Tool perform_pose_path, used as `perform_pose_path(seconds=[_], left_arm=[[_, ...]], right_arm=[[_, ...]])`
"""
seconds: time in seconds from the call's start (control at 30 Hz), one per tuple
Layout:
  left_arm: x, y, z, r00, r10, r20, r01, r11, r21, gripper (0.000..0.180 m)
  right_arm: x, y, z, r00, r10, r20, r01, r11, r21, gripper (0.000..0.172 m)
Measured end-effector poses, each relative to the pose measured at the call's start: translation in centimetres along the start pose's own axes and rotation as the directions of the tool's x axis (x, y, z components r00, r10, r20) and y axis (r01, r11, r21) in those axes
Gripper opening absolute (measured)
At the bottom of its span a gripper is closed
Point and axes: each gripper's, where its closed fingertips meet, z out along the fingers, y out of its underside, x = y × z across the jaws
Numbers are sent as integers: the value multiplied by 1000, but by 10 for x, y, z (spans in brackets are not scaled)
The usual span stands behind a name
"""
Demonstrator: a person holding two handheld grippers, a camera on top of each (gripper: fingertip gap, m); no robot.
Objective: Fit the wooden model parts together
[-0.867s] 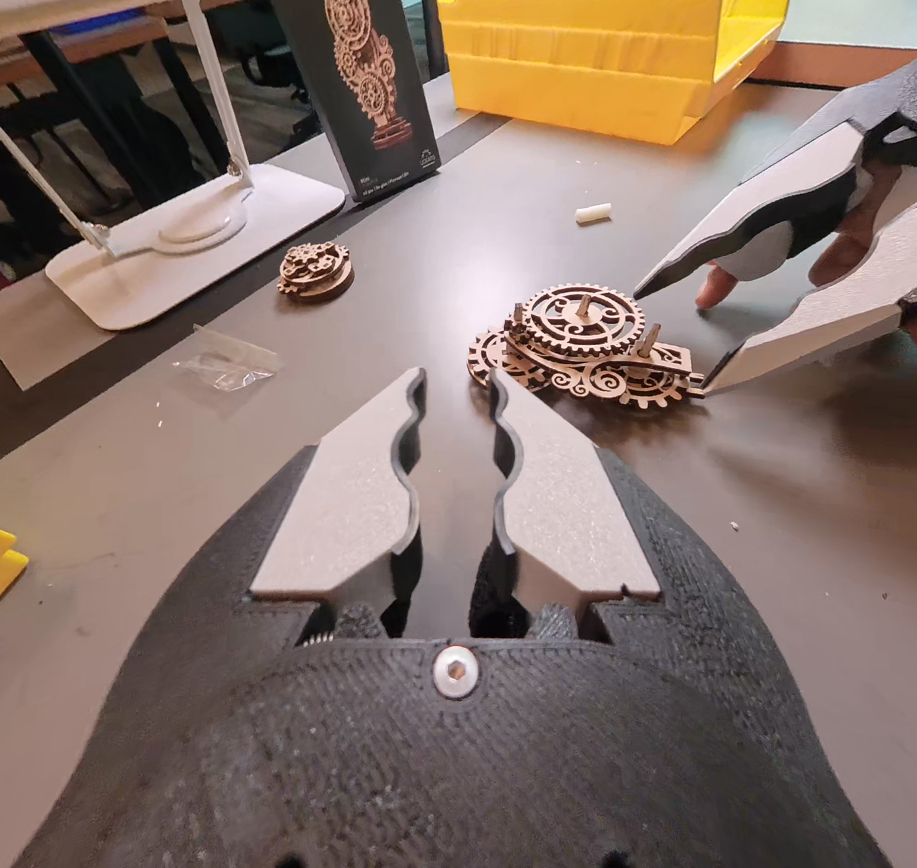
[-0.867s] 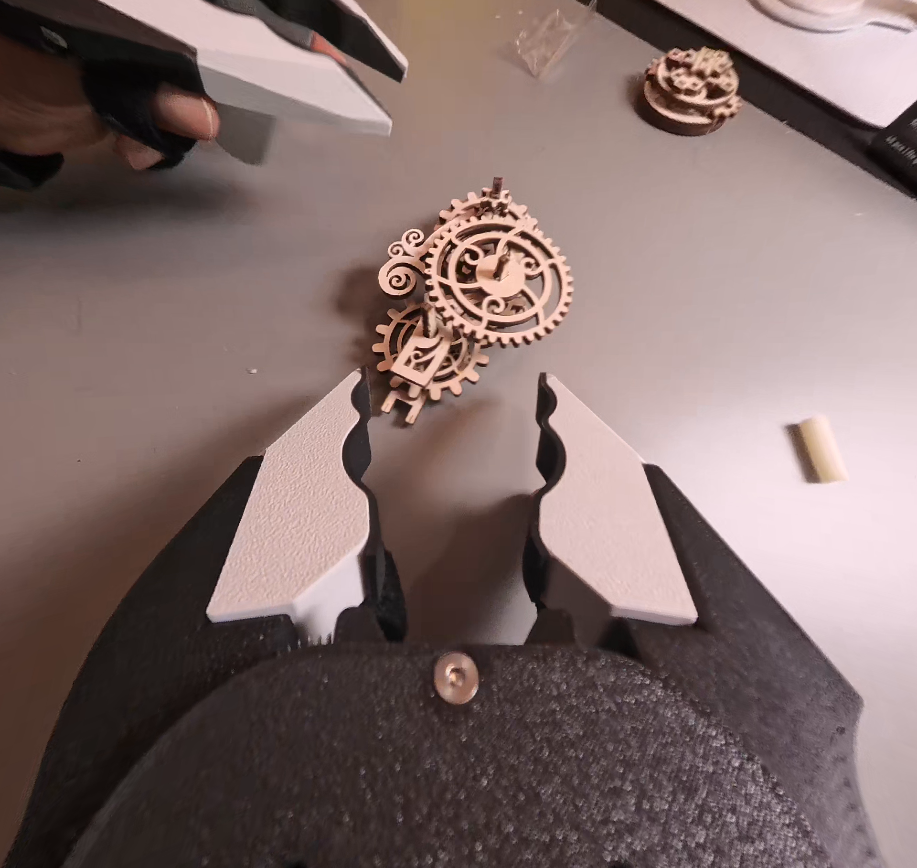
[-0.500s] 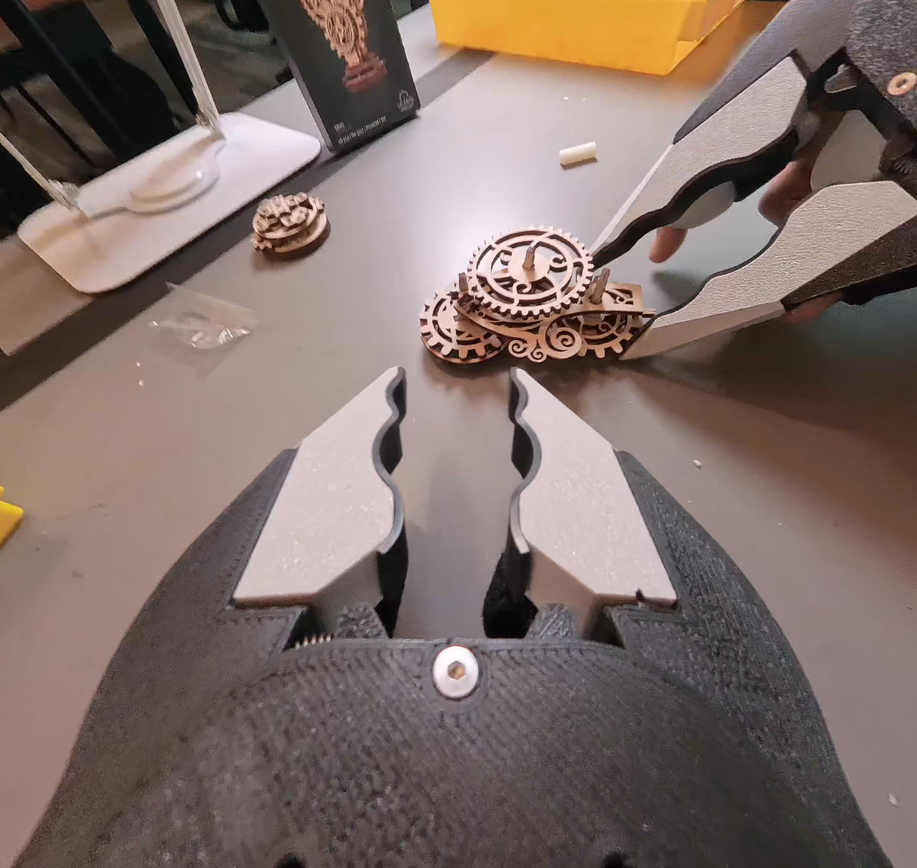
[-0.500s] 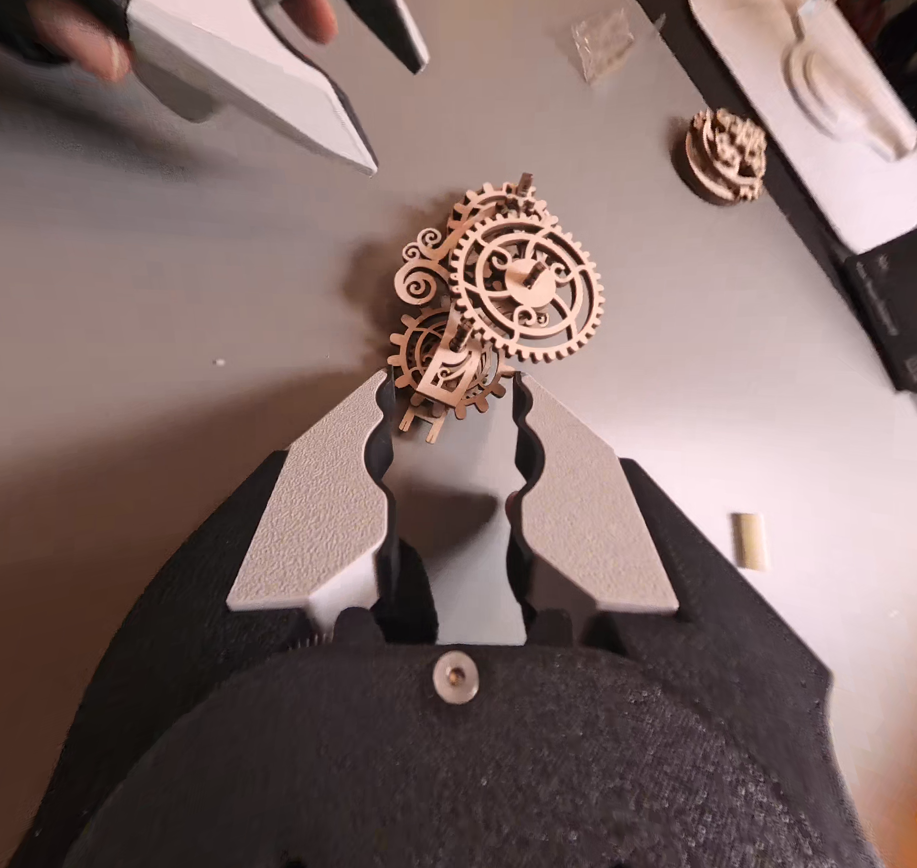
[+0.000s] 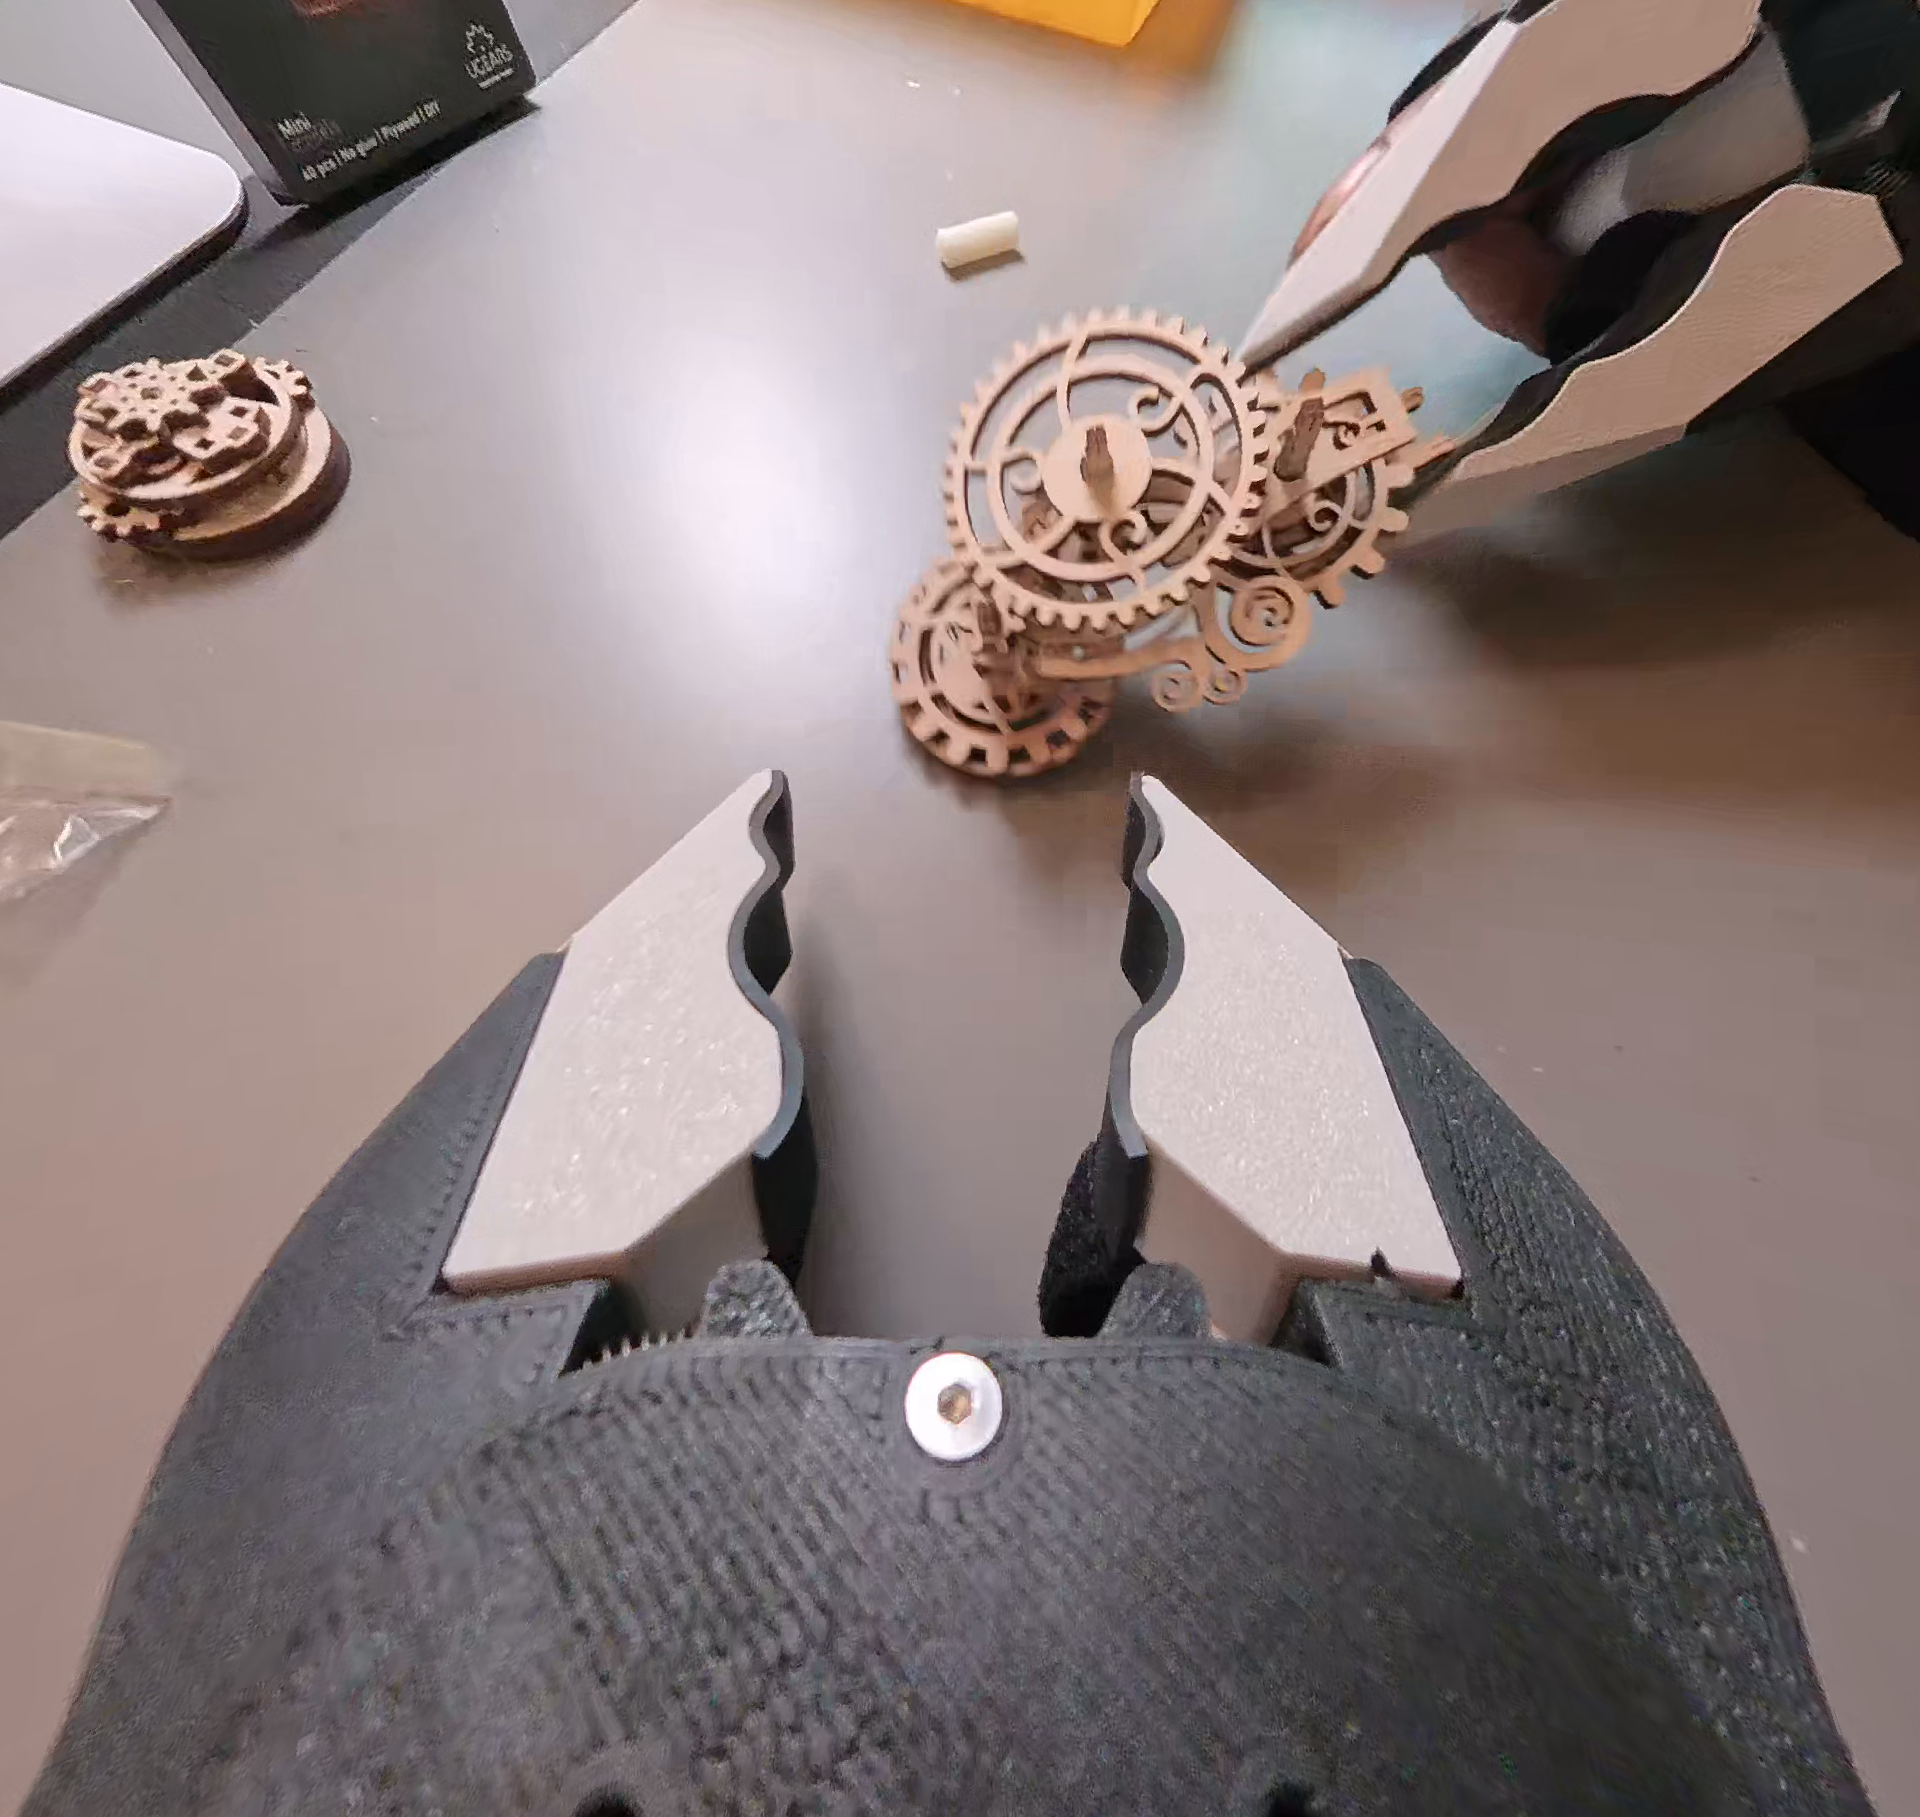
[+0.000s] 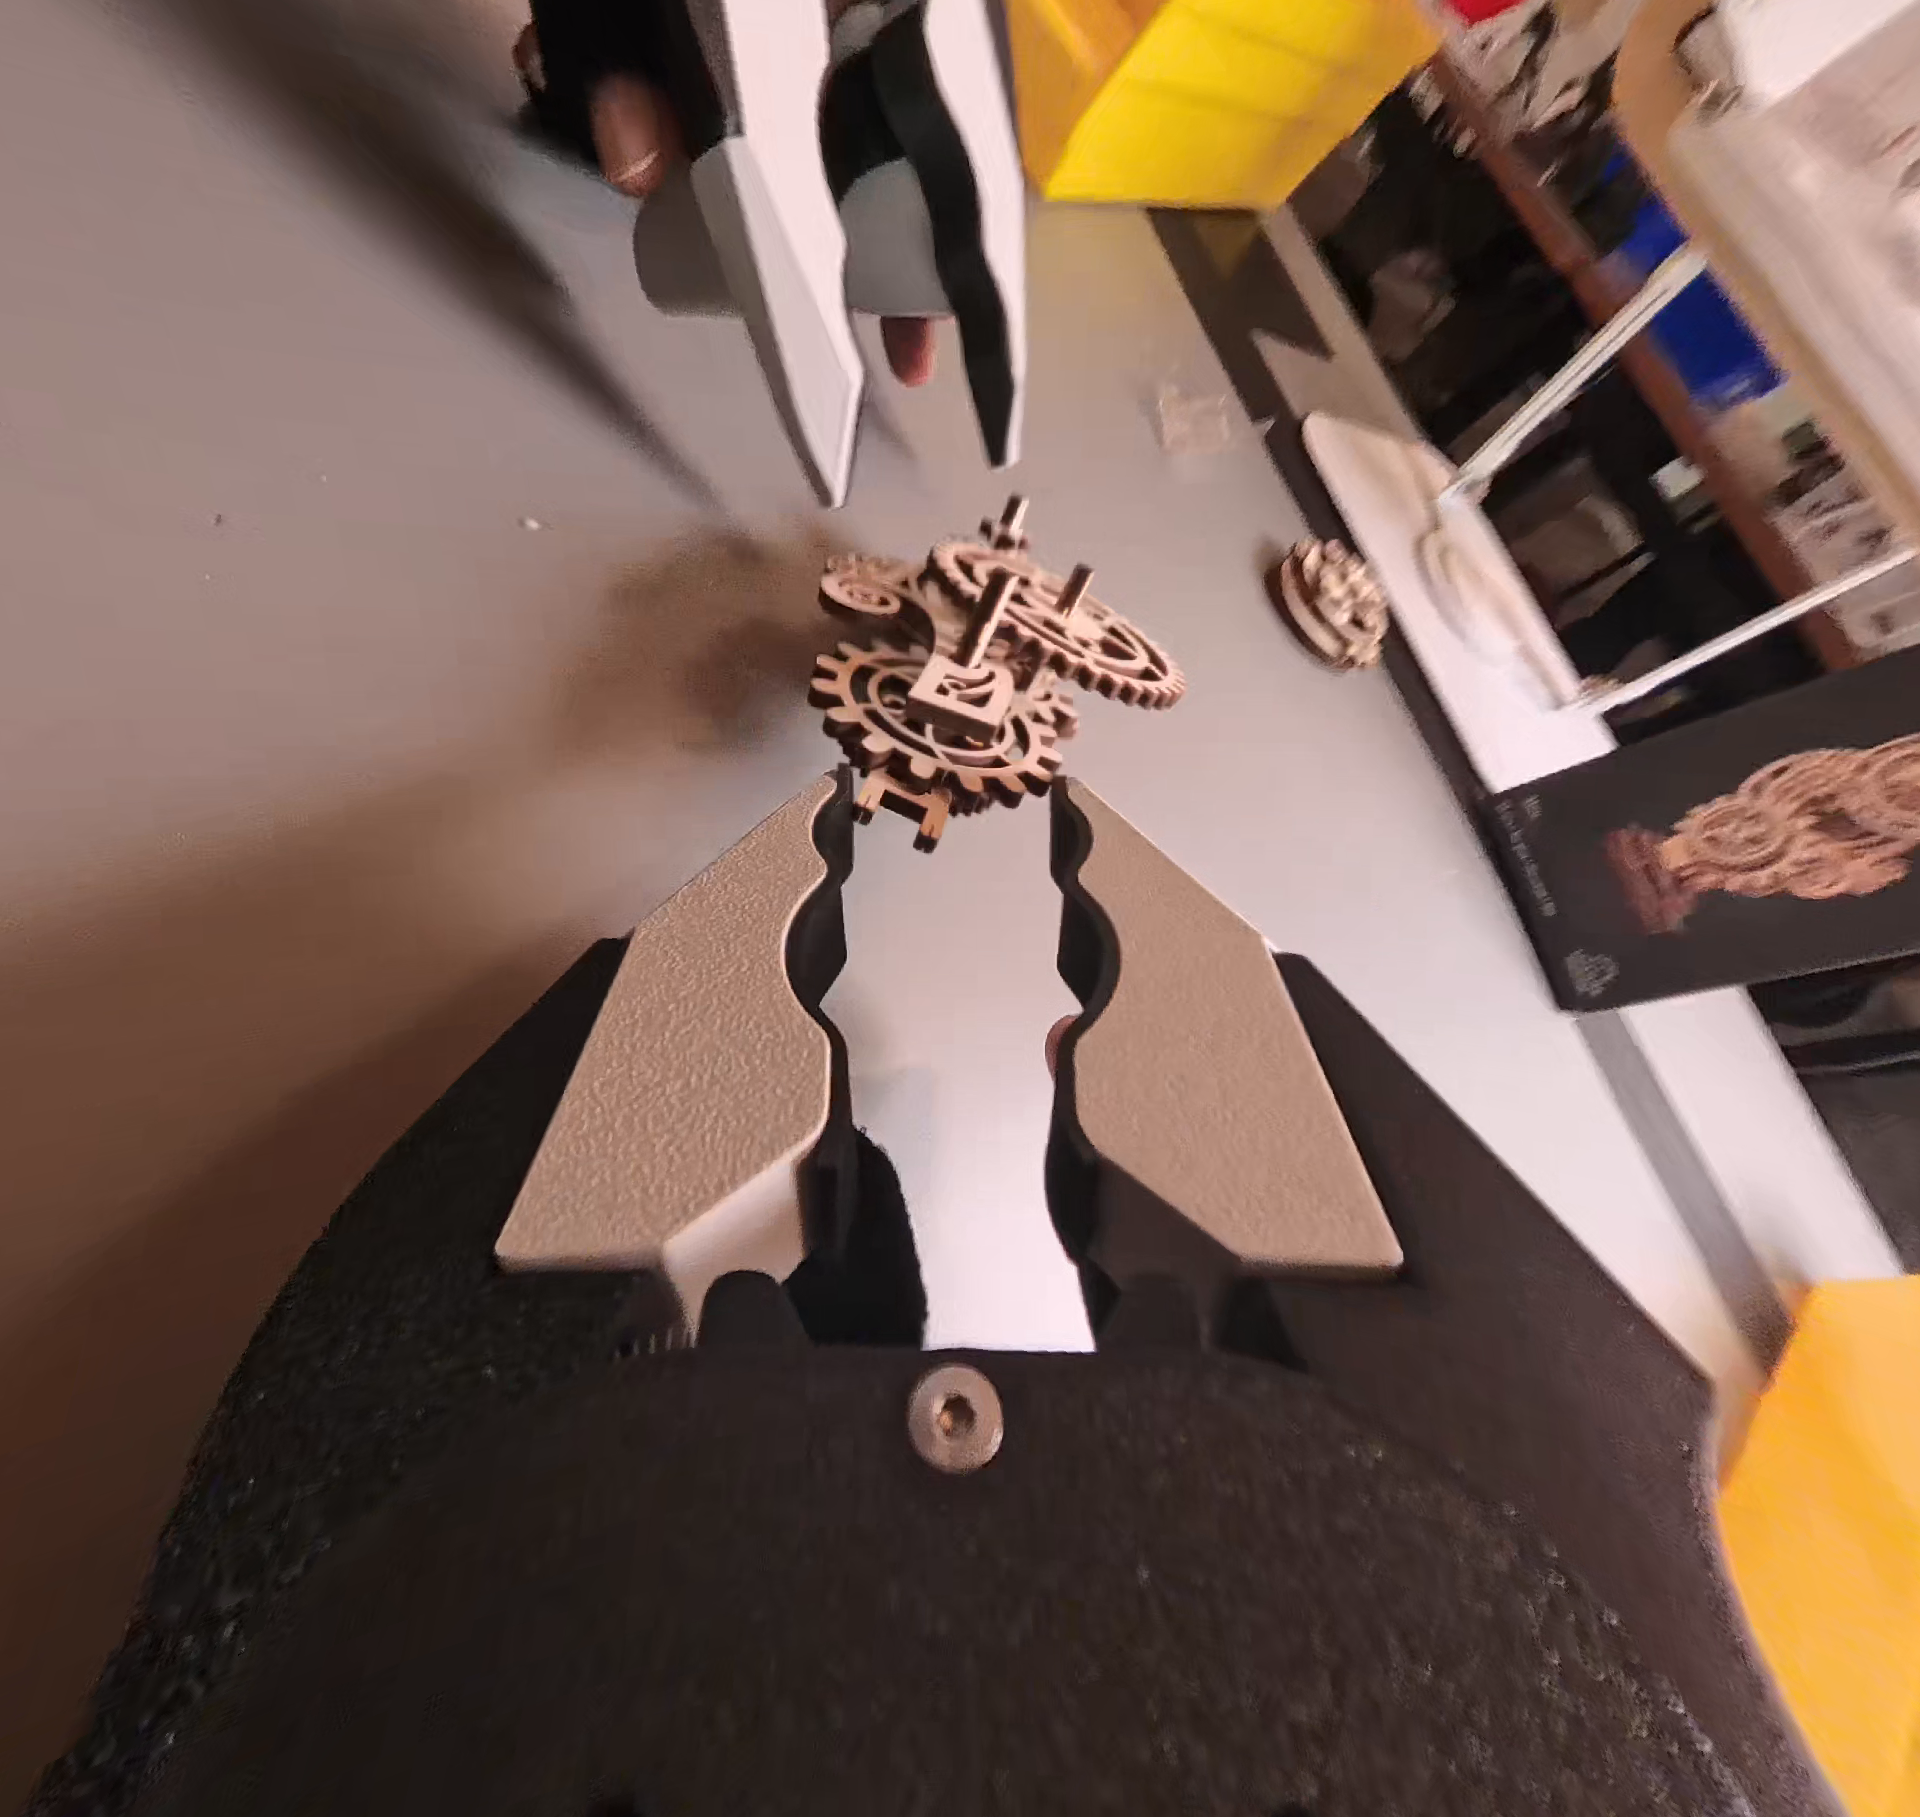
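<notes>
the right tongs (image 6: 951,796) are clamped on the near end of the wooden gear assembly (image 5: 1117,531), tilted off the counter (image 5: 623,541), its far end toward the empty, parted left tongs (image 5: 956,796).

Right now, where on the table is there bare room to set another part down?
Bare: the stretch between the round wooden base and the gear assembly, and the table just ahead of the left gripper. Crowded: around the right gripper at the assembly.

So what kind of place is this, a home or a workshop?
Most likely a workshop or lab bench: a grey worktable, yellow storage bins, a desk lamp's white base and a wooden gear model beside its kit box.
</notes>
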Motion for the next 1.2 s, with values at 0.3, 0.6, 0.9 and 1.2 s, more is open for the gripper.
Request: perform_pose_path(seconds=[0.3, 0.6, 0.9, 1.2], left_arm=[[6, 0, 28, 976, 144, -163, -162, 981, -103, 66], [11, 3, 31, 966, 212, -144, -230, 967, -114, 70], [-3, 9, 19, 977, 188, -103, -199, 973, -114, 60], [10, 11, 18, 964, 213, -156, -231, 967, -111, 75]], right_arm=[[-6, 30, 7, 972, 217, 86, -198, 962, -188, 39], [-7, 25, 25, 914, 385, 127, -326, 884, -335, 65], [-12, 16, 23, 946, 290, 145, -250, 937, -246, 49], [-11, -8, 7, 980, 158, 124, -157, 987, -17, 49]])
